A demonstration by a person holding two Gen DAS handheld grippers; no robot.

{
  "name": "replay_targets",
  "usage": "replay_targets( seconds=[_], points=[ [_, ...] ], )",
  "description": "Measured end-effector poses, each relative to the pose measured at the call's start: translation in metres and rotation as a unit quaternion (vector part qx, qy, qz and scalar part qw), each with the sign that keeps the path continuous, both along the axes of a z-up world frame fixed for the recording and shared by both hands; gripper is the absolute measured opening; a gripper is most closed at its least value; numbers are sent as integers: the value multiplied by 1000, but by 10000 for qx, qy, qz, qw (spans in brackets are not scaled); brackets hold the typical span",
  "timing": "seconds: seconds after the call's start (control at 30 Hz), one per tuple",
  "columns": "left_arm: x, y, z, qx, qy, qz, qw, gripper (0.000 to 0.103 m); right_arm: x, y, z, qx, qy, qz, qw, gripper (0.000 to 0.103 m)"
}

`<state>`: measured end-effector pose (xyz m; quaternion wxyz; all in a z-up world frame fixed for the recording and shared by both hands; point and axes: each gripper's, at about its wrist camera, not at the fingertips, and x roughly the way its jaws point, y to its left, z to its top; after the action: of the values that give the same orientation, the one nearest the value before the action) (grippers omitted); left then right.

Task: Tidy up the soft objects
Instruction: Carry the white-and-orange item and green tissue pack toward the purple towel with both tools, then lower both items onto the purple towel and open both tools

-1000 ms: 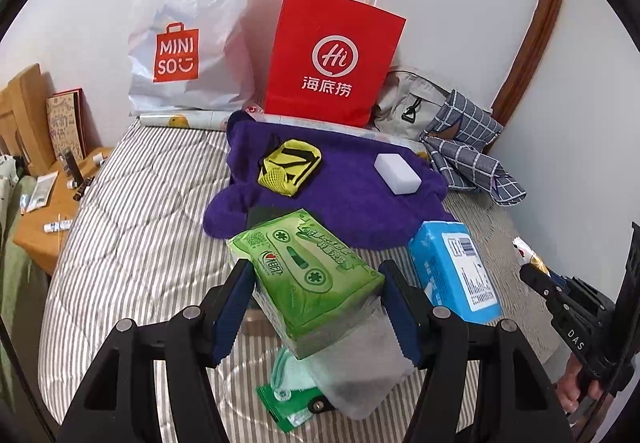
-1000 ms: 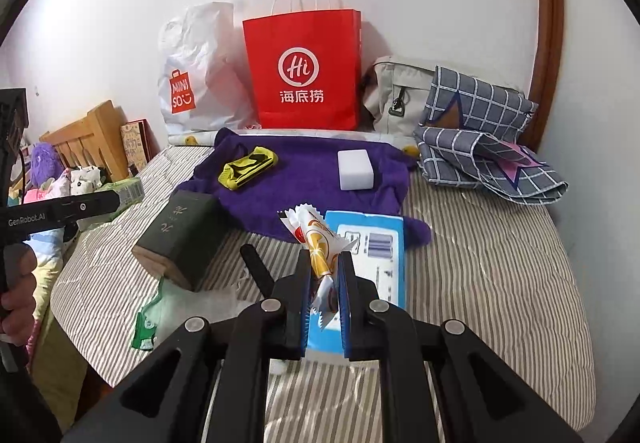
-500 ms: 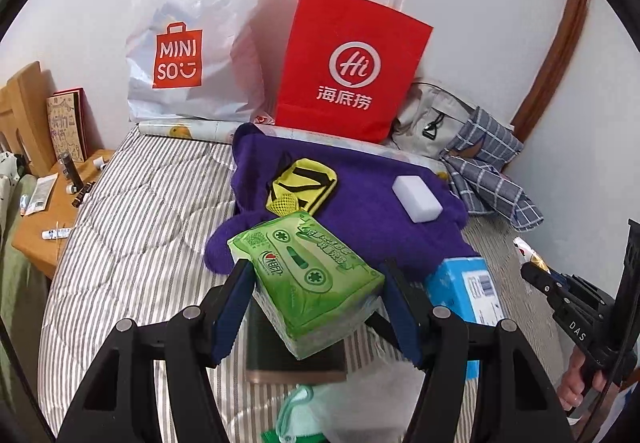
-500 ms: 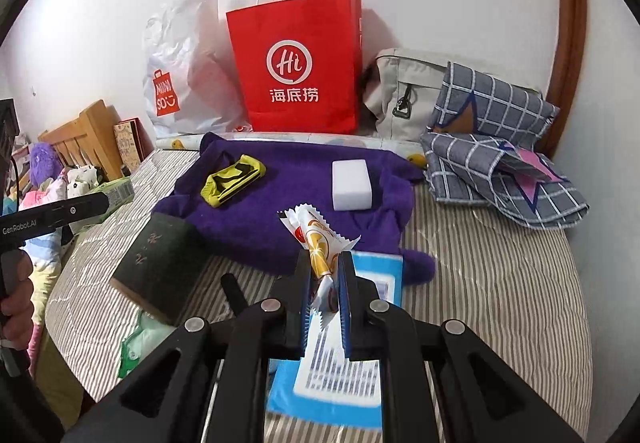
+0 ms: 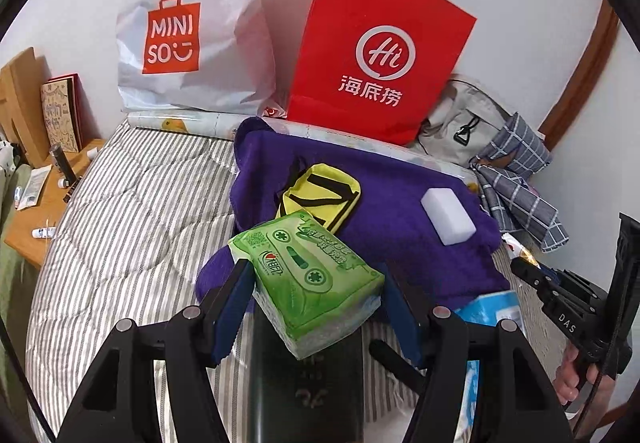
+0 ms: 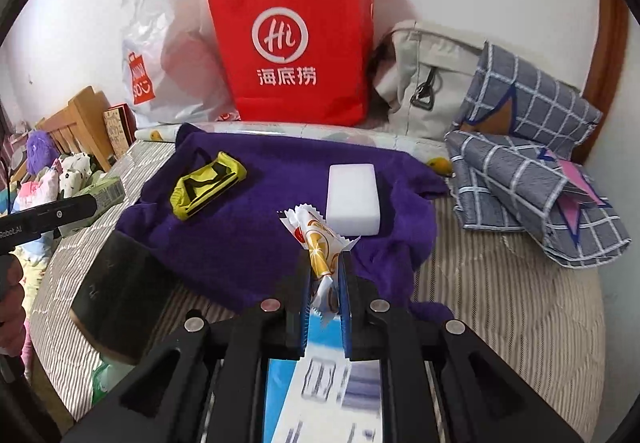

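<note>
- The left gripper (image 5: 316, 299) pinches a green tissue pack (image 5: 308, 279) between its two blue pads, one pad on each side of the pack, and holds it above the striped bed (image 5: 132, 227)
- Under the held pack lies a dark flat thing (image 5: 308, 383), perhaps a box, though its blurred top gives little away
- The right gripper (image 6: 325, 295) has its fingers pressed nearly together on a small snack wrapper (image 6: 318, 239), white with orange and red print, which sticks up and out beyond the fingertips
- Below that gripper a blue tissue pack (image 6: 316, 387) lies on the bed, blurred in the right wrist view
- A purple towel (image 6: 256, 219) is spread over the middle of the bed; on it rest a yellow pouch (image 6: 206, 183) with black straps and a white sponge (image 6: 354, 199), well apart from each other
- At the wall stand a red paper bag (image 6: 296, 43) and a white plastic bag (image 5: 196, 27), side by side
- A grey backpack (image 6: 428, 83) and a folded checked cloth (image 6: 532, 179) sit to the right of the red bag
</note>
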<state>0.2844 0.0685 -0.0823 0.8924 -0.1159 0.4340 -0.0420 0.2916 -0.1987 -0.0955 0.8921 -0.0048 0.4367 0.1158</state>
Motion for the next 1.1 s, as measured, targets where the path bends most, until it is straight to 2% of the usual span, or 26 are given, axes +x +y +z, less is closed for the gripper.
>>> replay_targets(
  seconds=[0.37,0.63,0.73,0.87,0.93,1.0,1.1],
  points=[
    [41,-7,-15,66,132,-70,9999,62,44,-6,-28,29,348,119,9993,13],
    [72,-13,-29,62,312,-91,9995,63,63,-3,-57,-126,799,307,9963,14],
    [80,-14,-35,59,365,-75,9993,63,71,-4,-65,56,1026,369,9940,16],
    [90,-18,-41,66,426,-112,9990,63,72,-2,-67,21,1069,439,9933,25],
    [95,-21,-44,87,455,-128,9988,63,71,-1,-67,14,1059,479,9932,34],
    [99,-22,-45,92,455,-146,9988,63,71,0,-65,-12,1026,540,9932,51],
    [102,-25,-47,157,487,-158,9986,63,66,0,-61,-47,909,605,9940,63]
  ],
)
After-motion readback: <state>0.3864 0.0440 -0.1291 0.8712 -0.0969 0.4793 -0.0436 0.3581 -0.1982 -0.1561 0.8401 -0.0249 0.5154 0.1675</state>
